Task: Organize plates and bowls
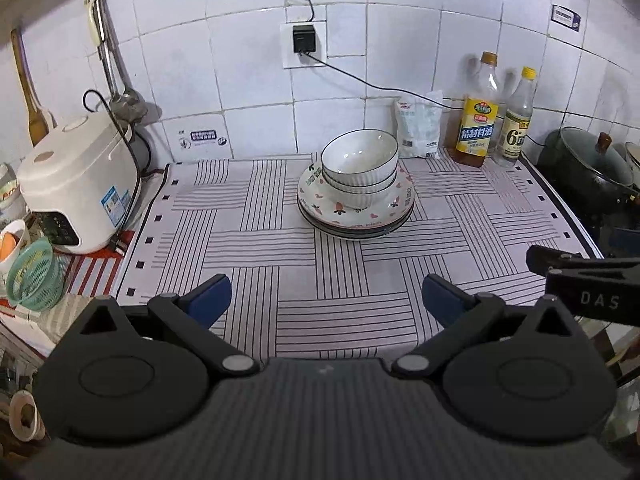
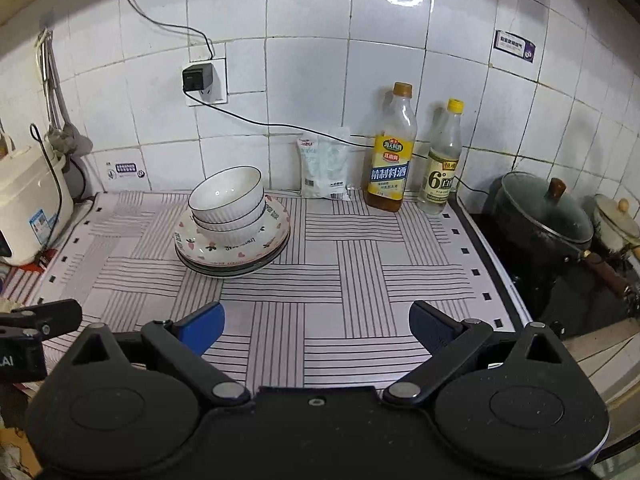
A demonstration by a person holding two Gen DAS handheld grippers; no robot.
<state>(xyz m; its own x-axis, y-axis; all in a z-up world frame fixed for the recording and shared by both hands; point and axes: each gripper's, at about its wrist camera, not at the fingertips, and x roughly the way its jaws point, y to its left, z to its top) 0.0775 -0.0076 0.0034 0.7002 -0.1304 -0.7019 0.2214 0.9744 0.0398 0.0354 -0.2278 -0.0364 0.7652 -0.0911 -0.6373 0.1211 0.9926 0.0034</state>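
- Both tools are spread wide and carry nothing: the left gripper (image 1: 326, 296) and the right gripper (image 2: 316, 326) each show two blue-padded fingers well apart over bare striped cloth (image 1: 280, 240).
- Nested white bowls (image 1: 360, 164), ribbed outside with dark rims, sit in a stack; the top one looks empty, apart from a small glint on its inner wall. How many lie below it is hard to count, at least two.
- These bowls rest on a stack of plates (image 1: 356, 216); the top plate has hearts and small printed figures, and darker-rimmed plates show beneath it.
- From the left gripper, the crockery stands ahead and slightly right, well apart from the fingertips. From the right gripper it stands ahead and to the left, also well apart.
- Nothing lies on the cloth between either gripper and the stack.
- Behind the stack, against the tiled wall, are a white packet (image 1: 420, 128), a yellow-labelled bottle (image 1: 478, 120) and a clear bottle (image 1: 518, 124).
- A white rice cooker (image 1: 76, 184) stands at the left, a dark lidded pot (image 2: 544, 216) at the right.
- A black cable (image 1: 360, 80) runs from the wall socket behind the bottles.
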